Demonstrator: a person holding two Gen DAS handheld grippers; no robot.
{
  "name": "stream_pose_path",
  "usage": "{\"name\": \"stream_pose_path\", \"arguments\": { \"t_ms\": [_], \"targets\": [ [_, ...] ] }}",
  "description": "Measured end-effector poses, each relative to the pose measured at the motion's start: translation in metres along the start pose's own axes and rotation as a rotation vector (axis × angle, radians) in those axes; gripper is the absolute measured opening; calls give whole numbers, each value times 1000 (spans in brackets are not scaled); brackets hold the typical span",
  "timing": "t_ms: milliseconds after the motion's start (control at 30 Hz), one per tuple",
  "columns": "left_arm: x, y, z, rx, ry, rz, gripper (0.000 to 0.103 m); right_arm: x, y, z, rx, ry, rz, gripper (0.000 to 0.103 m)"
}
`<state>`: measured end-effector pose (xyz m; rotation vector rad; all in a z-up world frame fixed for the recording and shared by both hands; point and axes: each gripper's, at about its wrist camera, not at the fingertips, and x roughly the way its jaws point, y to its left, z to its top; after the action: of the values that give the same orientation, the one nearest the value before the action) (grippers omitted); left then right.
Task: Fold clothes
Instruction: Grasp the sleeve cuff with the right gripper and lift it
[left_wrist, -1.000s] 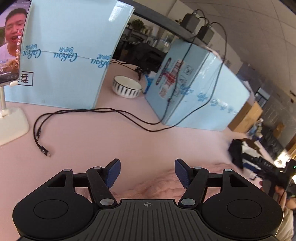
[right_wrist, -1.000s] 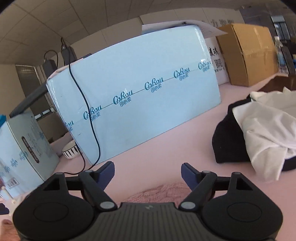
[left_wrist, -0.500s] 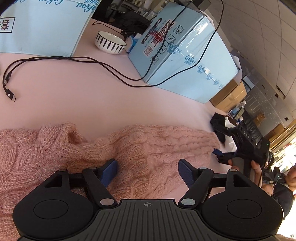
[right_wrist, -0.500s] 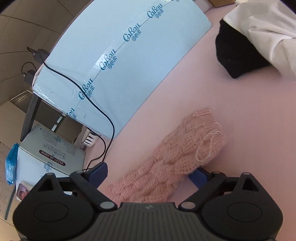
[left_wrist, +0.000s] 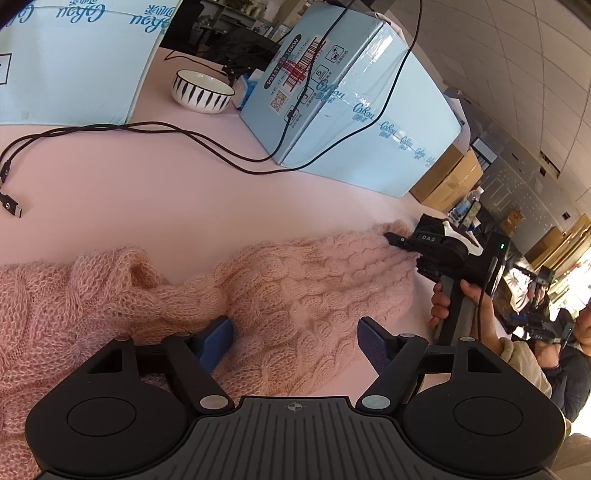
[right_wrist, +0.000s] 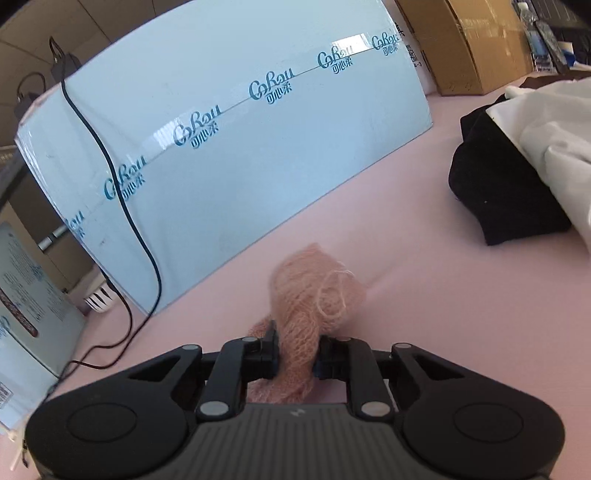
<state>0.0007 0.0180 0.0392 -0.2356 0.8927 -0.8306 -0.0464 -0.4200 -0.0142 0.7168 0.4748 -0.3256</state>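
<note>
A pink cable-knit sweater (left_wrist: 288, 288) lies spread on the pink table (left_wrist: 147, 192). My left gripper (left_wrist: 295, 338) is open, low over the sweater, with knit between its blue pads. My right gripper (right_wrist: 295, 350) is shut on the sweater's sleeve end (right_wrist: 314, 299), which bunches up between its fingers. The right gripper also shows in the left wrist view (left_wrist: 424, 247) at the sweater's far right end, held by a hand.
Light blue cartons (right_wrist: 240, 129) (left_wrist: 332, 96) stand behind. Black cables (left_wrist: 166, 133) run over the table. A striped bowl (left_wrist: 201, 90) sits at the back. A black and white clothes pile (right_wrist: 517, 166) lies to the right. Brown boxes (right_wrist: 461, 44) stand beyond.
My right gripper has closed on the sleeve end, which was lying loose between its open fingers. My left gripper stays open and has shifted slightly over the sweater.
</note>
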Motion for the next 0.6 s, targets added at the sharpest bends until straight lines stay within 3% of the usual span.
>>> {"name": "stream_pose_path", "arguments": {
  "t_ms": [133,233,333,467,600],
  "targets": [
    [-1,-7,-1,19,10,22,77,-18,-19,7,137,3,39,12],
    [-5,-17,-2,45,30,24,77,-58,-22,18,106,-76,69,12],
    [-8,-26,-5,36,67,-37,77,-109,-22,32,73,-166,67,12],
    [-6,-45,-16,83,89,-81,77,-166,-35,43,56,-241,-31,12],
    [10,-52,-30,114,123,-70,77,-163,-64,37,81,-166,-178,12]
  ]
}}
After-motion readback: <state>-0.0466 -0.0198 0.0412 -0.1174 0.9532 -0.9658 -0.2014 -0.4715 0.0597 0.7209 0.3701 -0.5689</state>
